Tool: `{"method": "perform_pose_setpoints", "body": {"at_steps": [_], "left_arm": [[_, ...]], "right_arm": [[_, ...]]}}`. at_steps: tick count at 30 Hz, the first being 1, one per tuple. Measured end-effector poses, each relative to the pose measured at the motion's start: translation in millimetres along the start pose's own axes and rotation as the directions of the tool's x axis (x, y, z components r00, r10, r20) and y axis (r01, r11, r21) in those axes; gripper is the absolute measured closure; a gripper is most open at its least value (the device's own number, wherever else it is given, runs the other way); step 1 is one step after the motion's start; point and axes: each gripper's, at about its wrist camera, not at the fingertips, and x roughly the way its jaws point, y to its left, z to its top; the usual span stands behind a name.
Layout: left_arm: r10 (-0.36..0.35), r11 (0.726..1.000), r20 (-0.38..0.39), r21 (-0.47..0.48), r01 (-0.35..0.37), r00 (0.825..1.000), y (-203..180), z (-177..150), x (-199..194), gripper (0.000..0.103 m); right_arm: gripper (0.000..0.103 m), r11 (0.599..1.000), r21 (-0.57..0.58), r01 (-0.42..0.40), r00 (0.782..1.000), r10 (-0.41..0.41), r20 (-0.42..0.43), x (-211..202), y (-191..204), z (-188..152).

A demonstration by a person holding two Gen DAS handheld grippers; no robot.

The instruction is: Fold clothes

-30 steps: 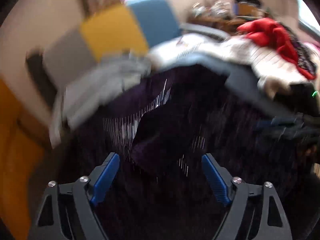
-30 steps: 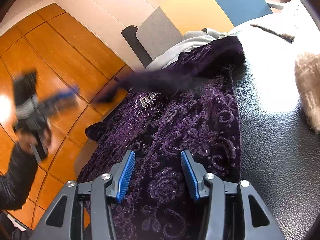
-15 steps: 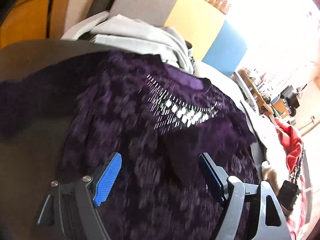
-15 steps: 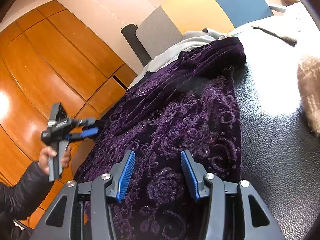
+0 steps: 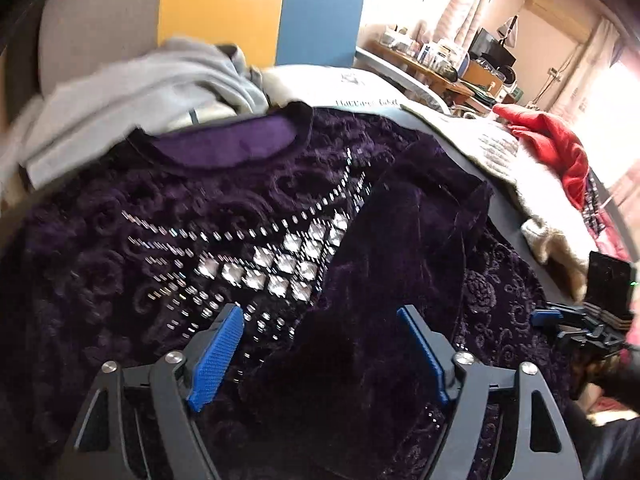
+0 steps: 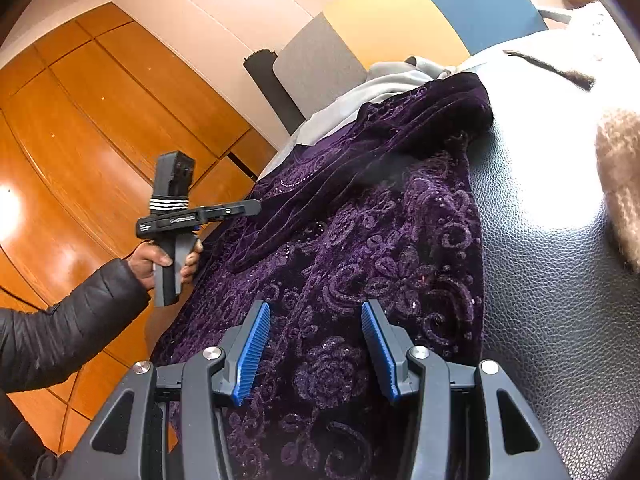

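The dark purple top (image 5: 224,236) carries floral swirls and silver studs. Behind the top lies a grey garment (image 5: 132,92); right of the top, a red garment (image 5: 552,140).

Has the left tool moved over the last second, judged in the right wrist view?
Yes. The left tool came up and rightward against the orange wood panels, toward the purple velvet top.

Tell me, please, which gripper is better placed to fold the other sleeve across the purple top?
Probably the left. The right-hand sleeve already lies folded across the purple top, and the open left gripper hovers on its unfolded side. The right gripper, also open, sits over the lower body fabric.
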Motion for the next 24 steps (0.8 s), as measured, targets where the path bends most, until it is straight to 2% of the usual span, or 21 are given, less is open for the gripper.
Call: {"method": "perform_pose_setpoints", "body": {"at_steps": [1,2,3,4,9,13,17,21,23,24], "left_arm": [[-0.003,1.000,-0.011,-0.005,0.002,1.000,0,-2,0,0.045],[-0.005,1.000,-0.022,-0.010,0.005,1.000,-1,-4,0,0.060],[-0.009,1.000,-0.033,-0.017,0.009,0.999,-1,-5,-1,0.085],[-0.030,0.999,-0.038,-0.041,0.029,0.999,-1,-5,-4,0.100],[-0.052,0.996,0.061,-0.075,0.056,0.997,-18,12,-49,0.098],[-0.030,0.997,0.144,-0.066,0.040,0.989,-39,50,-106,0.098],[0.066,0.988,0.074,-0.142,-0.055,0.995,-22,68,-114,0.098],[0.155,0.965,-0.001,-0.212,-0.152,0.988,-5,86,-122,0.098],[0.155,0.953,0.026,-0.266,-0.143,0.988,7,89,-129,0.098],[0.132,0.952,0.065,-0.288,-0.108,0.989,10,92,-138,0.098]], "right_arm": [[0.054,1.000,0.001,-0.002,1.000,0.002,0.000,0,0,0],[0.054,1.000,0.001,-0.003,1.000,0.003,0.001,0,0,0],[0.054,1.000,0.002,-0.004,1.000,0.004,0.001,0,0,0],[0.054,1.000,0.002,-0.006,1.000,0.006,0.002,0,0,0],[0.054,1.000,0.000,0.000,1.000,0.000,0.002,1,1,1],[0.054,1.000,-0.008,0.012,1.000,-0.012,-0.005,2,3,1],[0.054,1.000,-0.010,0.014,1.000,-0.014,-0.006,2,3,2],[0.053,1.000,-0.006,0.026,0.999,-0.027,-0.030,4,5,5],[0.048,0.999,-0.017,0.048,0.997,-0.049,-0.067,5,11,10],[0.047,0.998,-0.024,0.059,0.995,-0.060,-0.075,5,15,13]]}}
